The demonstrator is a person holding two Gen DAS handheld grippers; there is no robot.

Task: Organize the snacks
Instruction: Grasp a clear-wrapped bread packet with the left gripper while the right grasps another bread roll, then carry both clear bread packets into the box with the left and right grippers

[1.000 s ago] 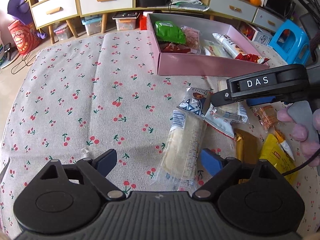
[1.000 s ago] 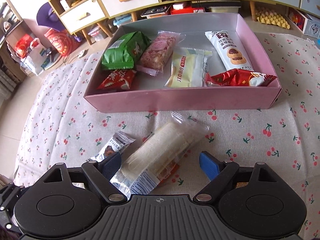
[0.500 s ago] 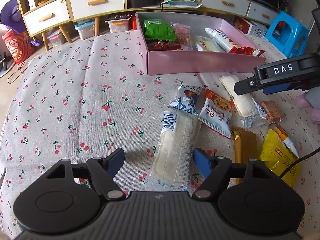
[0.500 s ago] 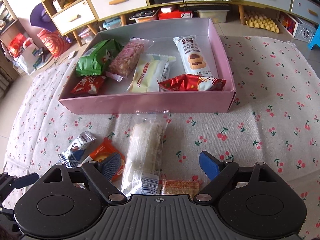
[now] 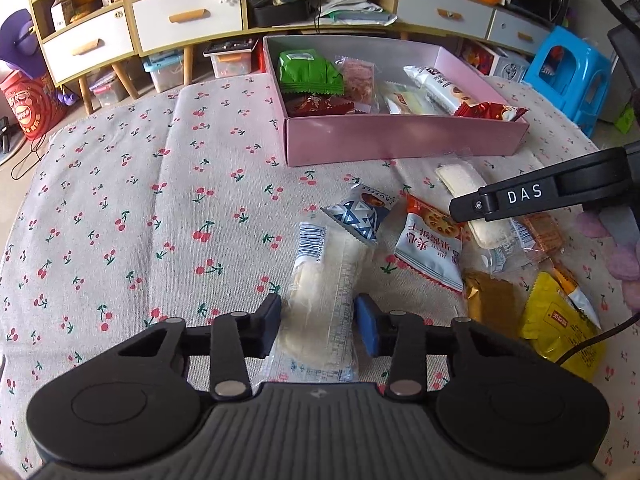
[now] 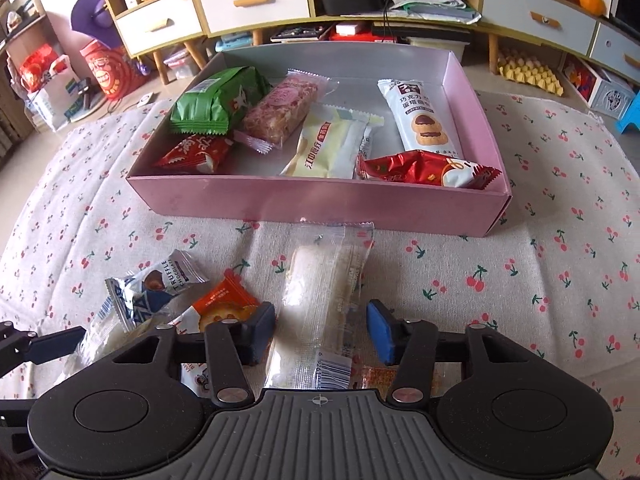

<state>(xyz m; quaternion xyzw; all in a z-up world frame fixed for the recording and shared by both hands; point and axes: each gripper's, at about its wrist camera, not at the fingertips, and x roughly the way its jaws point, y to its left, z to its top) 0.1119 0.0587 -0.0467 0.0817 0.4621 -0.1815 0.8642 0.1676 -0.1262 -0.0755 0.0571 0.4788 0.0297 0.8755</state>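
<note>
My left gripper (image 5: 318,322) is closing, and its pads press the sides of a pale cream roll in clear wrap (image 5: 324,280) that lies on the cherry-print cloth. My right gripper (image 6: 320,330) is closing too, with its pads against a second clear-wrapped white roll (image 6: 320,280) in front of the pink box (image 6: 320,200). The left wrist view shows that gripper's black side (image 5: 524,194) over the same roll (image 5: 460,180). The pink box (image 5: 400,140) holds several packets, among them a green one (image 6: 216,104) and a red one (image 6: 424,168).
Loose packets lie between the two rolls: a blue truffle chocolate (image 5: 356,216), a jam biscuit (image 5: 432,248), a gold one (image 5: 488,300) and a yellow one (image 5: 556,328). A hand (image 5: 620,256) shows at the right edge. Drawers and a blue stool (image 5: 568,72) stand beyond the cloth.
Both pairs of jaws have closed from wide apart onto their rolls. The right gripper's view swung, so its roll now lies straight between the fingers.
</note>
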